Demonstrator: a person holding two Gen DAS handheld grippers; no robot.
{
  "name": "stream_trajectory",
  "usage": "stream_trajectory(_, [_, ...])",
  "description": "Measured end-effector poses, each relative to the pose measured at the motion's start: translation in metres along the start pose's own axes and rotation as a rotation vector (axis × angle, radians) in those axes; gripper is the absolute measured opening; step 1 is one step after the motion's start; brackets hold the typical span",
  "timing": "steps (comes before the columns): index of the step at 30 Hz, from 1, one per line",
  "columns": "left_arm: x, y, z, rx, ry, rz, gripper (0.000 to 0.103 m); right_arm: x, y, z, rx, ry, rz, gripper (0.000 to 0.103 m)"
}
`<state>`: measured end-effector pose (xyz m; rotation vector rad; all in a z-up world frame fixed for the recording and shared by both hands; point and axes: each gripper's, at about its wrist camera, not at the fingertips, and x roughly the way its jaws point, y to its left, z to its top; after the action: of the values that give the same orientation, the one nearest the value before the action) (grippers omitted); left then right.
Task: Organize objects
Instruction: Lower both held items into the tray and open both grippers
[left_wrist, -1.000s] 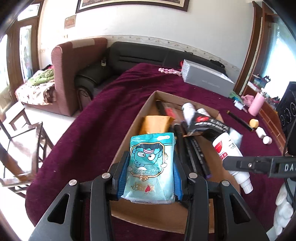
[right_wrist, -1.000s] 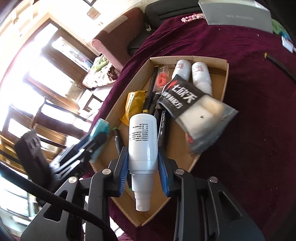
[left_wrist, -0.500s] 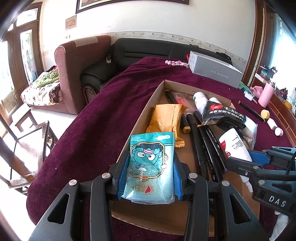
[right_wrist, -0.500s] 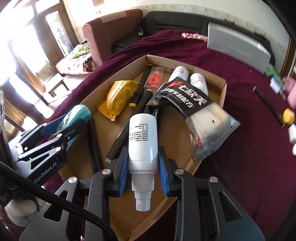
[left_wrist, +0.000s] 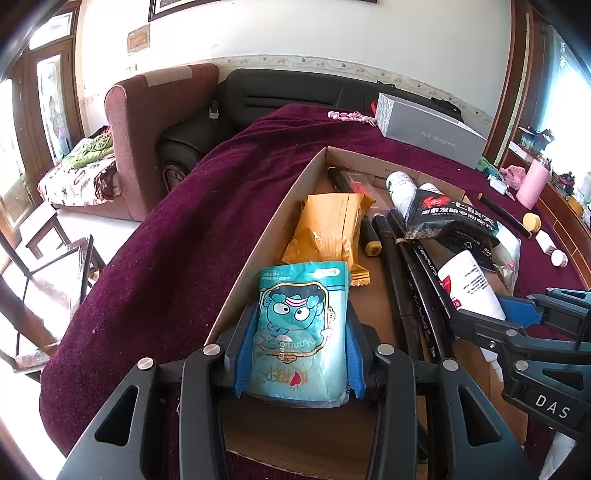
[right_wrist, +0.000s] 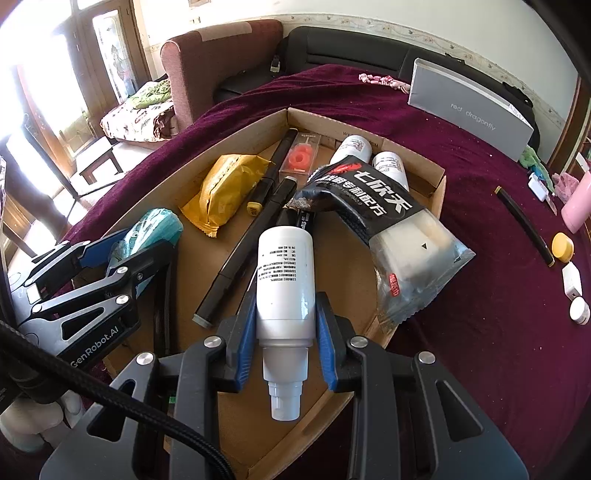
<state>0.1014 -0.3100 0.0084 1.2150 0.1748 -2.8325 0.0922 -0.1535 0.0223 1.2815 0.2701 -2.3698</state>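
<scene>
My left gripper (left_wrist: 298, 332) is shut on a teal cartoon-printed packet (left_wrist: 301, 325), held over the near left end of a cardboard tray (left_wrist: 258, 236). In the right wrist view my right gripper (right_wrist: 285, 317) is shut on a white spray bottle (right_wrist: 284, 280), nozzle toward the camera, above the tray (right_wrist: 439, 184). Each gripper shows in the other's view: the left gripper (right_wrist: 122, 258) with its packet (right_wrist: 155, 225), and the white bottle (left_wrist: 469, 284) between the right one's fingers. Inside the tray lie a yellow packet (left_wrist: 328, 225), several black markers (left_wrist: 399, 266), a black-labelled pouch (right_wrist: 388, 218) and two white bottles (right_wrist: 373, 155).
The tray sits on a maroon cloth (left_wrist: 192, 229). A grey box (right_wrist: 469, 107) lies at the far end. On the cloth to the right are a black pen (right_wrist: 524, 225), a yellow cap (right_wrist: 562, 246), small white items (right_wrist: 572, 280) and a pink cup (right_wrist: 578, 203). Sofas (left_wrist: 162, 122) stand beyond.
Both grippers came lower and closer over the tray, each keeping its object. The right gripper's view swung round to face along the tray, and the right gripper slid further into the left view.
</scene>
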Motion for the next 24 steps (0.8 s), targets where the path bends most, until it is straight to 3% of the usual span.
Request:
stream_trajectory(14, [0.002,0.000,0.001,-0.005,-0.010,-0.003,0.039,0.007,-0.001,0.000,0.011,0.010,-0.011,0.028])
stream_trajectory(24, [0.002,-0.007,0.001,0.030,-0.002,-0.015,0.054,0.015,-0.005,-0.002,0.029,0.035,-0.007,0.028])
